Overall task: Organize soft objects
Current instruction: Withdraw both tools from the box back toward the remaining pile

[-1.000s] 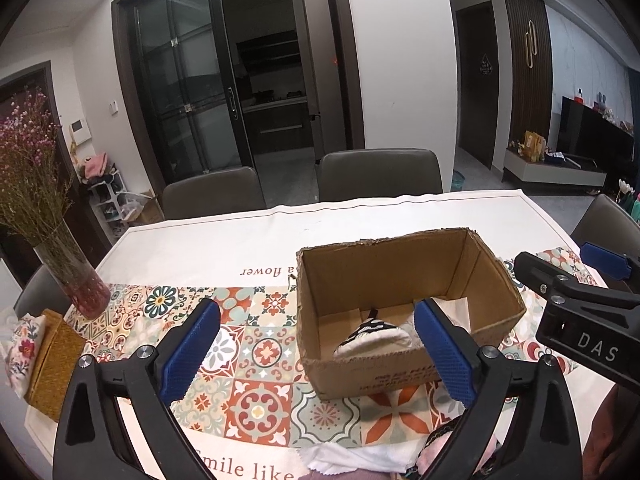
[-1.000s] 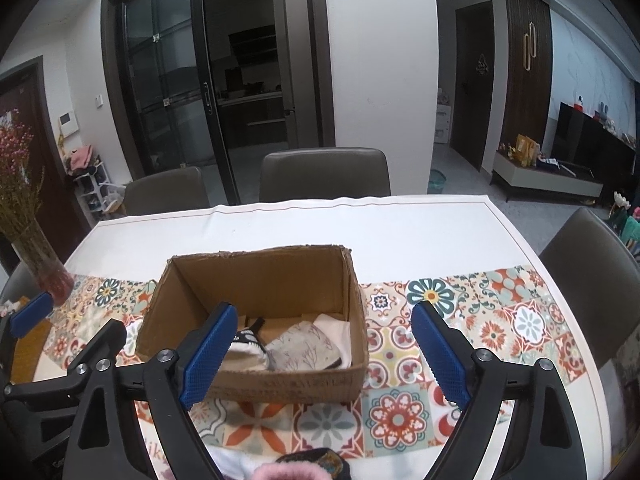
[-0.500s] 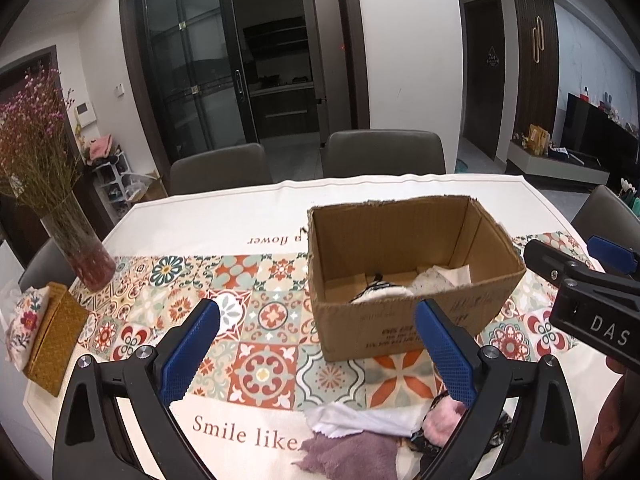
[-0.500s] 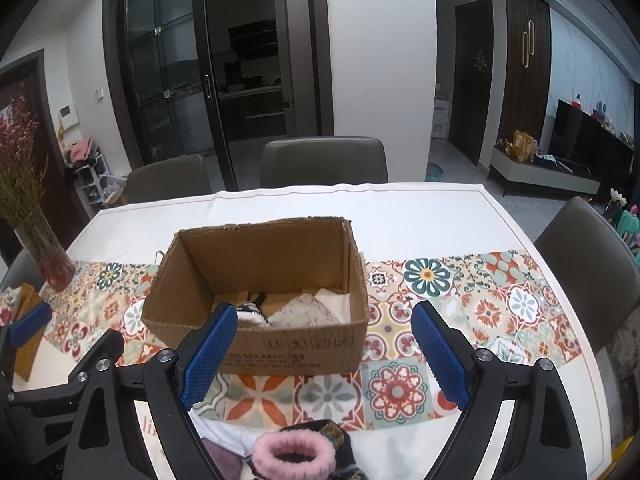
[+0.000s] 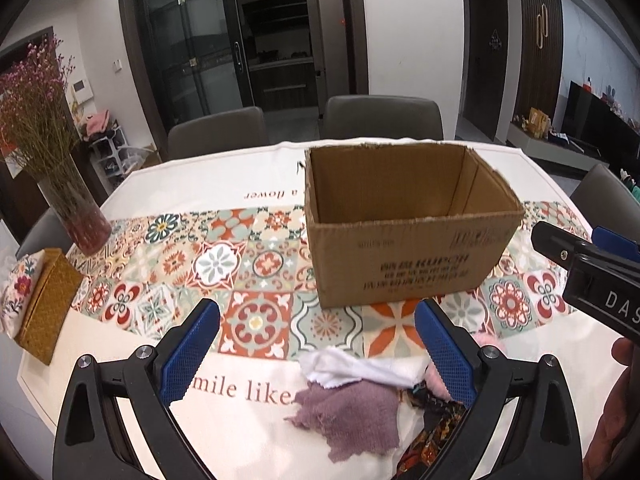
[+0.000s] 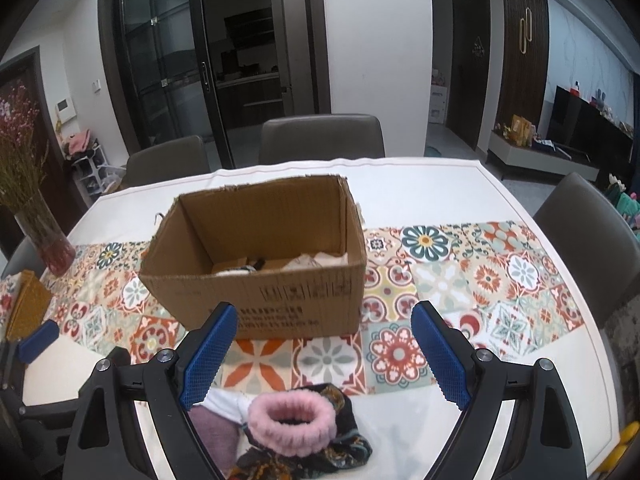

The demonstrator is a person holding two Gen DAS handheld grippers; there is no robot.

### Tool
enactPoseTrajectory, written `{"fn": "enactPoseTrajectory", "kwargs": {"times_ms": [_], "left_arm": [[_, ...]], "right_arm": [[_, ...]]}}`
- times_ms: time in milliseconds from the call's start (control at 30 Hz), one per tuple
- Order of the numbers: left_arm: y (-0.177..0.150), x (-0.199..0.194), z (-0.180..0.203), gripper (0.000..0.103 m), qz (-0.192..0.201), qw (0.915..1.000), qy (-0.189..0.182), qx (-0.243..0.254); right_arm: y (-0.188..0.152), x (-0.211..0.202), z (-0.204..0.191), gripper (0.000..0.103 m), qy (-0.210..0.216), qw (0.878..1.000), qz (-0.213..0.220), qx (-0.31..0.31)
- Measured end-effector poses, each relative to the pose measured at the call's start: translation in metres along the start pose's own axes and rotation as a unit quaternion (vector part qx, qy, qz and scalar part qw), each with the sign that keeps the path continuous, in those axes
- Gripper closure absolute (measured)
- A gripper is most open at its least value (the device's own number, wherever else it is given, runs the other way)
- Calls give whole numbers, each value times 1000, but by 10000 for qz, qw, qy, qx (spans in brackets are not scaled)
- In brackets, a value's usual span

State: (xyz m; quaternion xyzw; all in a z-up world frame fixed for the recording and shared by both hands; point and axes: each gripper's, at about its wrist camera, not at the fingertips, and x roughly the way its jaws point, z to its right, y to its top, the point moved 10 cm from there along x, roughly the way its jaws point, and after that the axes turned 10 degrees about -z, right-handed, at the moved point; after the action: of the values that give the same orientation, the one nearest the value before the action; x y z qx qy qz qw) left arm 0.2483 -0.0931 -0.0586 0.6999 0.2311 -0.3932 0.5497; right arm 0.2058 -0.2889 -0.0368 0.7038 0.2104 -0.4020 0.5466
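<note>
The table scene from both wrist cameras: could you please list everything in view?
cardboard box: one, brown, open, mid-table
items in box: a few, pale and striped, on its floor
pink scrunchie: one, fluffy, on the near pile
patterned scarf: one, dark, under the scrunchie
purple cloth: one, near edge
white cloth: one, beside the purple cloth
vase of dried flowers: one, pink, far left
woven box: one, tan, left edge
chairs: several, grey, around the table
left gripper: open, empty
right gripper: open, empty
</note>
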Motion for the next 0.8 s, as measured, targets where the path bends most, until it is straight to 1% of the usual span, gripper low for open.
{"fn": "enactPoseTrajectory", "kwargs": {"times_ms": [333,800], "left_arm": [[-22,7,4,4,-101,9999,48,44],[-54,25,-2,4,-327,9994,34,-91]], "right_arm": [[-27,8,5,14,-19,9998,-192,62],[-57,25,-3,14,-2,9990,-444,-30]]}}
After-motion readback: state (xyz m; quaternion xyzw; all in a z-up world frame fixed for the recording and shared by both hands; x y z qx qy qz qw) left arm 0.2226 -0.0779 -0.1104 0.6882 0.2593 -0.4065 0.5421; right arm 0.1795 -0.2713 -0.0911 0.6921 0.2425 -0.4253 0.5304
